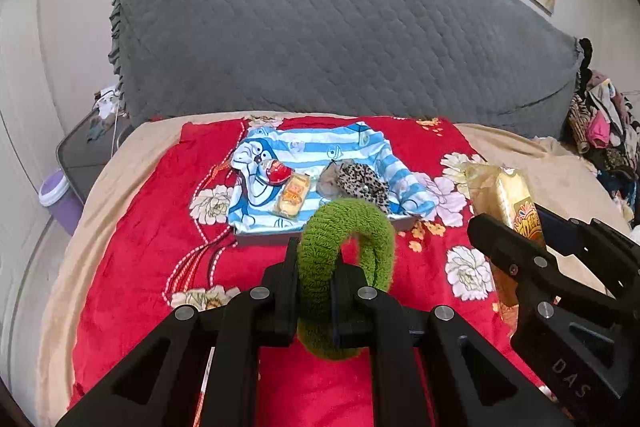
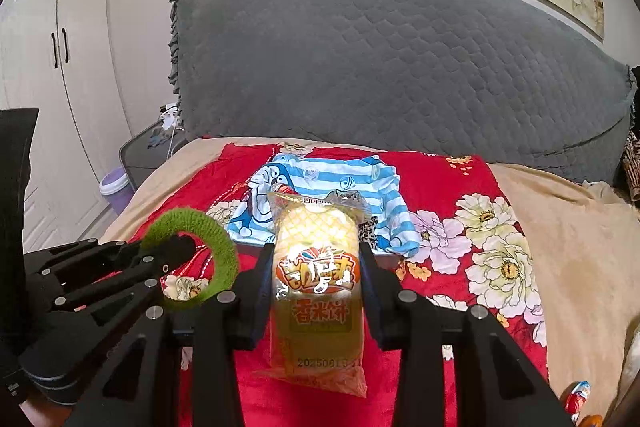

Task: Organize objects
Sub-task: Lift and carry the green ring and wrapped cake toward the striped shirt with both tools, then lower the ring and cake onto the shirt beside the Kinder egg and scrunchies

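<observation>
Item 1, your left gripper (image 1: 316, 267): jaws pressed together on the green fuzzy ring (image 1: 346, 275), which stands upright between the pads, held above the red floral blanket (image 1: 152, 227) and just short of the tray. Item 2, the tray (image 1: 264, 238): a shallow dark tray lined with a blue-and-white striped cartoon cloth (image 1: 312, 147), lying ahead of both grippers on the blanket. Its contents, left to right: 1 red round-topped wrapped item (image 1: 278, 171), 1 small yellow wrapped snack (image 1: 292, 200) touching it, 1 leopard-print fabric piece (image 1: 360, 183) near the tray's right side. Item 3, your right gripper (image 2: 316, 259): jaws partly closed, pinching the yellow rice-cracker packet (image 2: 316, 279) by its sides, packet upright with its top edge overlapping your view of the tray. The packet hangs over the blanket, near the tray's front edge, right of the ring. Item 4, behind: a grey quilted headboard cover (image 1: 340, 35).
</observation>
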A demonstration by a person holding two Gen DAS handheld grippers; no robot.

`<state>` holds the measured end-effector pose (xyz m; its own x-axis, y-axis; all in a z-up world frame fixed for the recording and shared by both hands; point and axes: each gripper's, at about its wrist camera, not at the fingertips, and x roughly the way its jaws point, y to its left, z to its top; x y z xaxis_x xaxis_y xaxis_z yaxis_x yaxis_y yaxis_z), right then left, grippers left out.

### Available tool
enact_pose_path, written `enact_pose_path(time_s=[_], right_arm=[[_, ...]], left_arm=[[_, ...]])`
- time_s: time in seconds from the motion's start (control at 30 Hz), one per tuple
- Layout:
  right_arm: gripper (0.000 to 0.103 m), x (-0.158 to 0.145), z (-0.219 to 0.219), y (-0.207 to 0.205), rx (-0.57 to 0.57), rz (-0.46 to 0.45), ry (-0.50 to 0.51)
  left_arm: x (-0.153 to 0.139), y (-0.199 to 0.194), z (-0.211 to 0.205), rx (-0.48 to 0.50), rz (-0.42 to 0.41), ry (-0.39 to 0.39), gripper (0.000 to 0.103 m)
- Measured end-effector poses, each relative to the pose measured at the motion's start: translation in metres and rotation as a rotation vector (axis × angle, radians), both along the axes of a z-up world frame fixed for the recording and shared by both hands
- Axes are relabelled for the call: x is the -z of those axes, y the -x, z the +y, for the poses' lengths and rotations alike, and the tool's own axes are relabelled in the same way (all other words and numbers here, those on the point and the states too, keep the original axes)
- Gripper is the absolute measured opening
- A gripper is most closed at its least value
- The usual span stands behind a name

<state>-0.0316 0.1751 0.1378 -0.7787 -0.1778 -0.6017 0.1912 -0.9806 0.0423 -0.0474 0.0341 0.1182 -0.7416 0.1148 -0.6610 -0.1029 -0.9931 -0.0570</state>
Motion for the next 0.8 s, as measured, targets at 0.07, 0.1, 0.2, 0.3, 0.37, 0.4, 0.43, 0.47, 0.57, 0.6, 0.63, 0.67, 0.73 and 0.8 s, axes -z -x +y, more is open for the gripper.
enact_pose_path(time_s=[0.07, 0.1, 0.2, 0.3, 0.37, 0.4, 0.43, 0.47, 0.57, 0.6, 0.63, 0.67, 0.73, 0.8], right_arm=[[0.039, 0.002, -0.001, 0.009, -0.001, -0.002, -0.003], [0.039, 0.004, -0.001, 0.016, -0.001, -0.005, -0.002], [0.039, 0.009, -0.003, 0.033, 0.000, -0.013, 0.001], [0.039, 0.016, -0.005, 0.052, 0.002, -0.023, 0.003], [0.039, 0.021, -0.006, 0.061, 0.000, -0.030, 0.005], [0.039, 0.023, -0.007, 0.067, 0.002, -0.034, 0.005], [0.039, 0.026, -0.007, 0.072, 0.002, -0.039, 0.008], [0.039, 0.028, -0.008, 0.077, 0.001, -0.044, 0.011], [0.039, 0.034, -0.010, 0.094, -0.002, -0.052, 0.013], [0.039, 0.037, -0.011, 0.101, -0.001, -0.055, 0.014], [0.039, 0.038, -0.011, 0.105, -0.003, -0.057, 0.013], [0.039, 0.040, -0.012, 0.109, -0.005, -0.059, 0.014], [0.039, 0.044, -0.014, 0.119, -0.006, -0.062, 0.016], [0.039, 0.049, -0.015, 0.127, -0.006, -0.066, 0.017]], left_arm=[[0.003, 0.012, -0.001, -0.003, -0.002, 0.001, 0.012], [0.004, 0.016, -0.001, -0.006, -0.002, 0.002, 0.012], [0.009, 0.036, -0.004, -0.014, -0.010, -0.001, 0.012], [0.017, 0.054, -0.004, -0.013, -0.021, 0.006, 0.012], [0.022, 0.065, -0.005, -0.015, -0.027, 0.006, 0.012], [0.026, 0.071, -0.005, -0.016, -0.033, 0.005, 0.012], [0.029, 0.076, -0.006, -0.018, -0.036, 0.004, 0.012], [0.032, 0.081, -0.007, -0.021, -0.040, 0.002, 0.012], [0.041, 0.097, -0.009, -0.029, -0.052, -0.003, 0.012], [0.044, 0.103, -0.009, -0.030, -0.056, -0.004, 0.012], [0.047, 0.107, -0.010, -0.032, -0.057, -0.002, 0.012], [0.050, 0.113, -0.009, -0.030, -0.062, 0.000, 0.012], [0.055, 0.122, -0.009, -0.031, -0.065, 0.000, 0.012], [0.061, 0.132, -0.010, -0.032, -0.071, -0.002, 0.012]])
